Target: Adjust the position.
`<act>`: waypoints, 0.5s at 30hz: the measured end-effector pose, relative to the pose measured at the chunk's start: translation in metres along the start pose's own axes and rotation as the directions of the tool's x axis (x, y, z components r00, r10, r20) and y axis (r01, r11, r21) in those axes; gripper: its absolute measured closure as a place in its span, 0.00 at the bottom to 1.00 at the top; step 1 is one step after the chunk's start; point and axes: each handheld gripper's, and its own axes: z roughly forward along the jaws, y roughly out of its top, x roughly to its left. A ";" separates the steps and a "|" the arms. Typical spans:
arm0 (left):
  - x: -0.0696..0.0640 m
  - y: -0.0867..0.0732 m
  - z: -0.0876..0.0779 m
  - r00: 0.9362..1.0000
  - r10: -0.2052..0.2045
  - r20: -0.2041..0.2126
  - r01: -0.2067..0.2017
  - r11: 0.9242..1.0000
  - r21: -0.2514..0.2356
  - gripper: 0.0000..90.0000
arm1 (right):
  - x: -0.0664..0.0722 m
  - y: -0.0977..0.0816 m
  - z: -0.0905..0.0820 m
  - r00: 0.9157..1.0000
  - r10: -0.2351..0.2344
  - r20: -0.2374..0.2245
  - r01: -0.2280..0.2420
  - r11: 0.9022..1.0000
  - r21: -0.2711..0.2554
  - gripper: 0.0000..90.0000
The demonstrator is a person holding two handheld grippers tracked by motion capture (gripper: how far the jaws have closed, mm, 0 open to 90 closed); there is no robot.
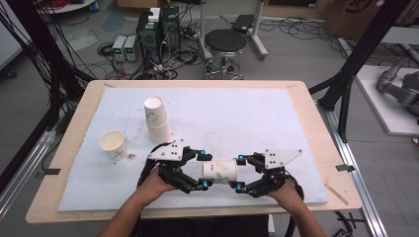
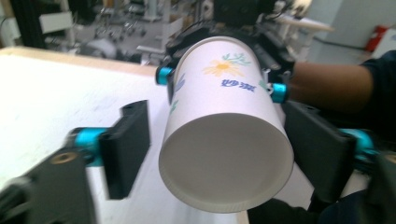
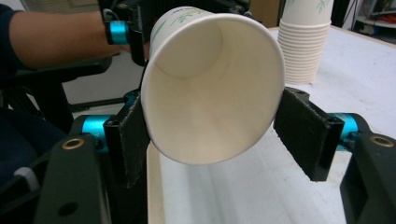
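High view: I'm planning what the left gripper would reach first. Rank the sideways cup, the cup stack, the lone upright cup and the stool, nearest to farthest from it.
1. Sideways cup, at the left gripper's fingers.
2. Cup stack, beyond it.
3. Lone upright cup, out to the left.
4. Stool, on the floor past the table.

Wooden table point(image 1: 74, 148) bearing white mat point(image 1: 237, 113), paper cups point(image 1: 158, 121).

The paper cup point(image 2: 224, 126) between the claws is white, printed with a yellow-orange flower, green leaves and blue characters; its inside is plain white. The stacked cups point(image 1: 157, 118) and the single cup point(image 1: 113, 144) toward the tabletop's left edge are white with faint green sprigs. Both claws, left point(image 1: 204, 171) and right point(image 1: 240, 173), are black with bright blue joints and grey top plates, over a white mat point(image 1: 237, 118) on the pale wood tabletop point(image 1: 79, 111).
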 end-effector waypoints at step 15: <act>0.001 0.015 0.011 0.996 0.076 -0.048 -0.064 0.975 0.215 0.21 | -0.005 0.022 0.004 0.995 -0.092 0.045 0.076 0.954 0.288 0.34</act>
